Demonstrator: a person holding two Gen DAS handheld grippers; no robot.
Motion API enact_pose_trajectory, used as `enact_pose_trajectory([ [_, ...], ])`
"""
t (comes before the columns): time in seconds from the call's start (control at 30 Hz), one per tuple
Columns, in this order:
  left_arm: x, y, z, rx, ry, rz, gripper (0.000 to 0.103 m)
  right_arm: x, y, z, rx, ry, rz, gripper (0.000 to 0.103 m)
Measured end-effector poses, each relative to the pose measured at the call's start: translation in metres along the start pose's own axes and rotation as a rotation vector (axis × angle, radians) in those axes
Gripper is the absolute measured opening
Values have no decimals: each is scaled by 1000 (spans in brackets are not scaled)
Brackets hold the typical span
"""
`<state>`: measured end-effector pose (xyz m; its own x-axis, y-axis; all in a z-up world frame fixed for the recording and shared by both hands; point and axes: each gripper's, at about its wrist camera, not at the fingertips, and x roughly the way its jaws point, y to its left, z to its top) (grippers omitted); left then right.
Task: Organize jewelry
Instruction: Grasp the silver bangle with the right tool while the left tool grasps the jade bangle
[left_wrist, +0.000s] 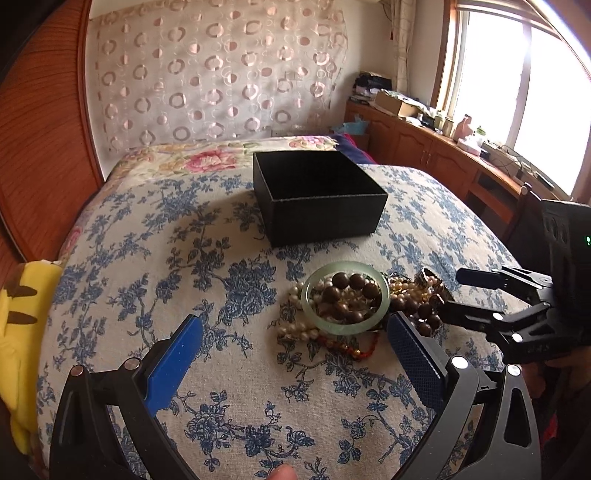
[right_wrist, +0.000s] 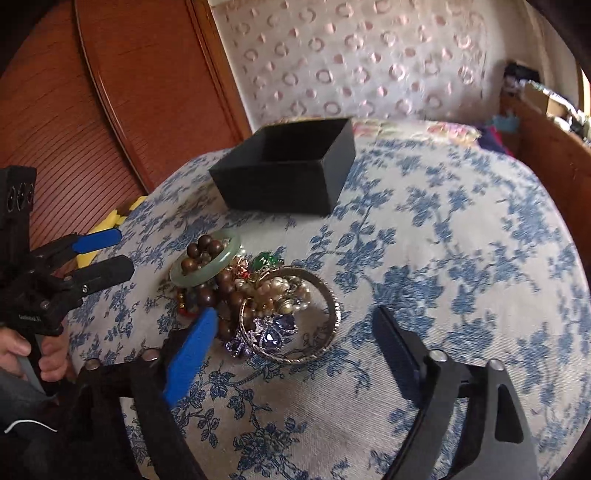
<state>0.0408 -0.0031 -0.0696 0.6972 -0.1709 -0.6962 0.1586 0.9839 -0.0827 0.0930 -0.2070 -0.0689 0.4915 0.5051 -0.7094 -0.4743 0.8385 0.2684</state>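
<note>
bedroom, daylight from a window on the right, wooden headboard behind. work surface is a bed (left_wrist: 155, 258) under a blue floral cover, soft and slightly domed.

black box (left_wrist: 317, 195), lid off, sits upright toward the head of the bed; interior looks empty as far as visible. the jewelry pile (right_wrist: 258, 299) lies nearer the person, apart from the box: pale green bangle (left_wrist: 345, 297) on top, dark wooden beads (left_wrist: 354, 288) threaded through and over it, pearl strands (left_wrist: 299, 332), a metal bangle (right_wrist: 325, 321), a purple stone brooch (right_wrist: 266, 332), a small green stone piece (right_wrist: 264, 260).

left tool (left_wrist: 295, 350): jaws wide, nothing between them, poised just short of the green bangle. right tool (right_wrist: 295, 343): jaws wide apart, straddling the metal bangle and brooch side of the pile, pads not pressing on anything visible.

judgement: sorting not yet begun; nothing is in the box.

risks:
- strands are tangled, so lifting one piece may drag neighbours and scatter them.
- smooth bangle could slip from the pads or roll off on the domed cover.
- soft bedding gives under pressure; pads may pinch cloth along with a thin chain.
- both tools converge on one small pile; a collision is possible.
</note>
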Motion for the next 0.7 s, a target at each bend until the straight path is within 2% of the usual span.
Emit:
enact_pose_trajectory([
  [0.23, 19, 6, -2, 0, 63, -35, 97, 11, -6, 5, 43, 49, 62, 81],
  [0.4, 29, 6, -1, 2, 91, -53, 97, 7, -8, 5, 67, 51, 100, 61],
  [0.7, 41, -6, 9, 41, 111, -82, 97, -13, -9, 5, 41, 0, 79, 61],
])
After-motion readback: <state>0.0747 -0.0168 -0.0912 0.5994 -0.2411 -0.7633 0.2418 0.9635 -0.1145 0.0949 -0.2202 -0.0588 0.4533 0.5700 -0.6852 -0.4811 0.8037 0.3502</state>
